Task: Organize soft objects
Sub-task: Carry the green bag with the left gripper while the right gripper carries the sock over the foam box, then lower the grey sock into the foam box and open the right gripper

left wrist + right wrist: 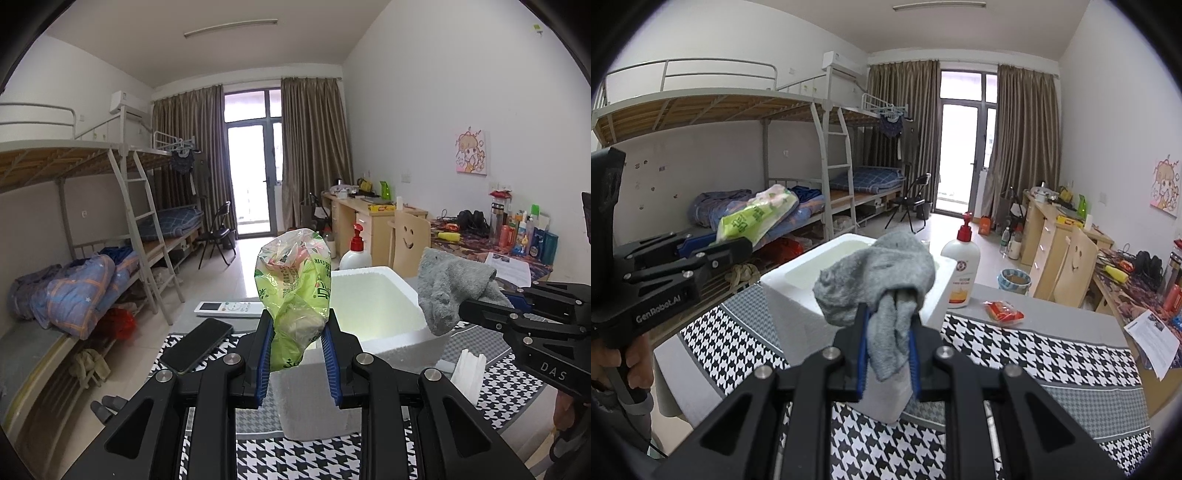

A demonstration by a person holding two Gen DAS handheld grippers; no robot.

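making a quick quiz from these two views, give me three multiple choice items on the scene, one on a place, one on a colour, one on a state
1. Where does the pump bottle stand?
A. beside the white foam box on the table
B. inside the foam box
C. on the bunk bed

2. What colour is the cloth in the right hand-held gripper?
A. red
B. grey
C. blue

3. What is the state of the left hand-held gripper?
A. open and empty
B. open above a phone
C. shut on the green plastic bag

Answers:
1 A, the bottle stands on the table just past the box's far side.
2 B, the crumpled cloth between the blue pads is grey in both views.
3 C, the pads press the bag's lower part from both sides while the rest stands above them.
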